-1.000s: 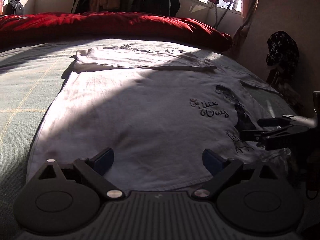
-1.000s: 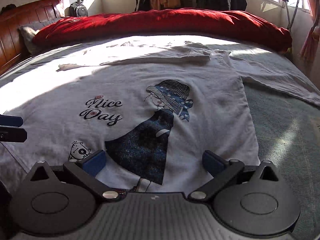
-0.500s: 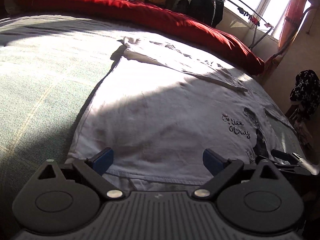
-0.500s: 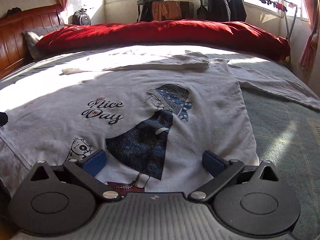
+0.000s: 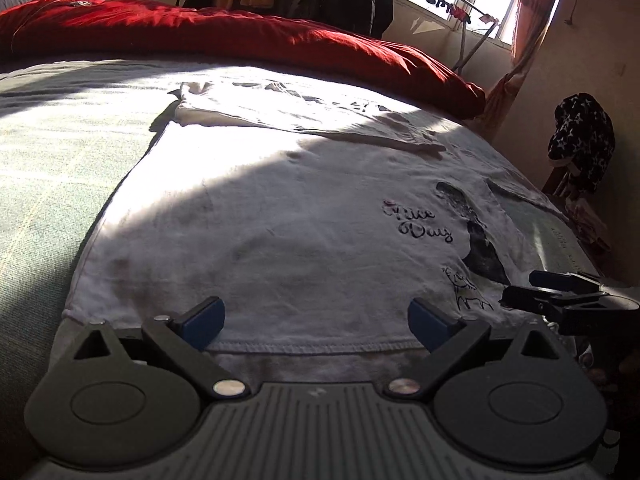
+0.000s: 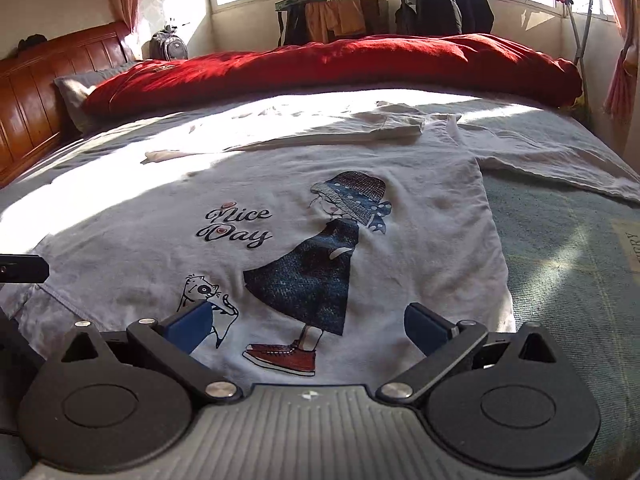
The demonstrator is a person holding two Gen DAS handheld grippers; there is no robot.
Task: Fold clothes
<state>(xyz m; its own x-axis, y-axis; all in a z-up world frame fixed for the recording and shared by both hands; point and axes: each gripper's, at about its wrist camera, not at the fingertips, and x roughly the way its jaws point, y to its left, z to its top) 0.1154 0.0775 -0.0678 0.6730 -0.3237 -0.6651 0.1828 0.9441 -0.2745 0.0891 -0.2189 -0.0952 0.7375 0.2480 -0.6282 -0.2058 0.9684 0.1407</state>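
White T-shirt (image 6: 360, 216) flat on bed (unmoved) | left gripper (image 5: 316, 318) swung back rightward | both jaws wide, empty

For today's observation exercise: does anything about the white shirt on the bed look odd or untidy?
Yes. The white T-shirt shows faint reddish-brown marks near its hem, like stains. One sleeve lies spread sideways, while the other side is already folded in.
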